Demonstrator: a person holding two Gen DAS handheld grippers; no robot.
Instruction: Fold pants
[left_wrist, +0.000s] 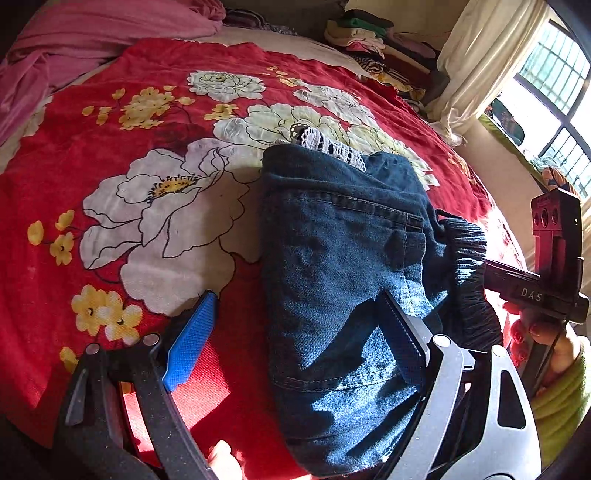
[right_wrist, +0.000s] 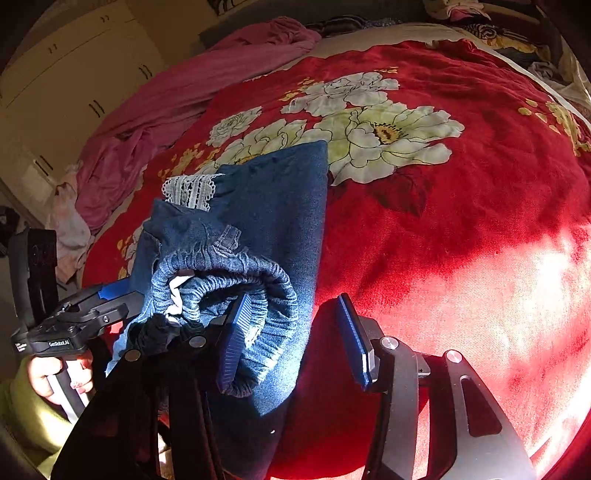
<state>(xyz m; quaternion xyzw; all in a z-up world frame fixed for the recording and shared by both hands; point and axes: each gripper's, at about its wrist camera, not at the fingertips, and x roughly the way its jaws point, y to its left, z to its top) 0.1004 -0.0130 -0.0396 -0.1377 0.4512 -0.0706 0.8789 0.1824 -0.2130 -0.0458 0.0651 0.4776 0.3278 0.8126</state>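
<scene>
The blue denim pants (left_wrist: 343, 258) lie folded in a thick bundle on the red floral bedspread (left_wrist: 110, 155), white lace hem (left_wrist: 328, 146) at the far end and elastic waistband (left_wrist: 465, 266) at the near right. My left gripper (left_wrist: 299, 343) is open; its right finger (left_wrist: 399, 339) rests on the denim, its left finger over the bedspread. In the right wrist view the pants (right_wrist: 258, 229) lie left of centre. My right gripper (right_wrist: 295, 339) is open, its left finger (right_wrist: 236, 339) against the waistband (right_wrist: 229, 288), its right finger over bare bedspread (right_wrist: 461, 221).
A pink sheet (left_wrist: 74, 44) lies bunched at the bed's far left. A stack of folded clothes (left_wrist: 376, 48) sits at the far right by a curtain (left_wrist: 480, 66) and window. Cupboards (right_wrist: 74, 81) stand left of the bed.
</scene>
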